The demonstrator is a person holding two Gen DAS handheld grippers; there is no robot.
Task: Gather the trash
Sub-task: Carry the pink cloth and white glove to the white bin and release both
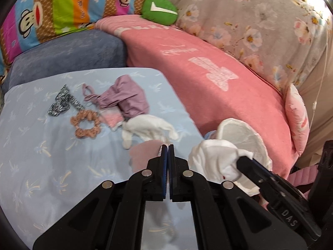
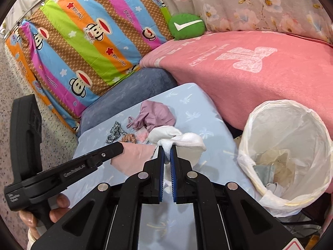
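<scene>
Home bedroom: cartoon-monkey pillow (image 2: 83, 48), pink blanket (image 2: 260, 73), floral quilt (image 1: 260, 20), lined bin (image 2: 287, 145).

Bright colours all over the bed and its pillows.

The striped pillow (image 2: 83, 48) is orange, green, blue, pink and brown with monkey faces. The blanket (image 2: 260, 70) is pink with white print, the round cushion (image 2: 186, 27) green with a white tick. The sheet (image 1: 41, 156) is pale blue with little palm trees. On it lie a purple cloth (image 1: 127, 98), a tan scrunchie (image 1: 85, 125), a black-and-white scrunchie (image 1: 62, 102) and white cloths (image 1: 145, 127). The bin bag (image 2: 291, 145) is white.
</scene>
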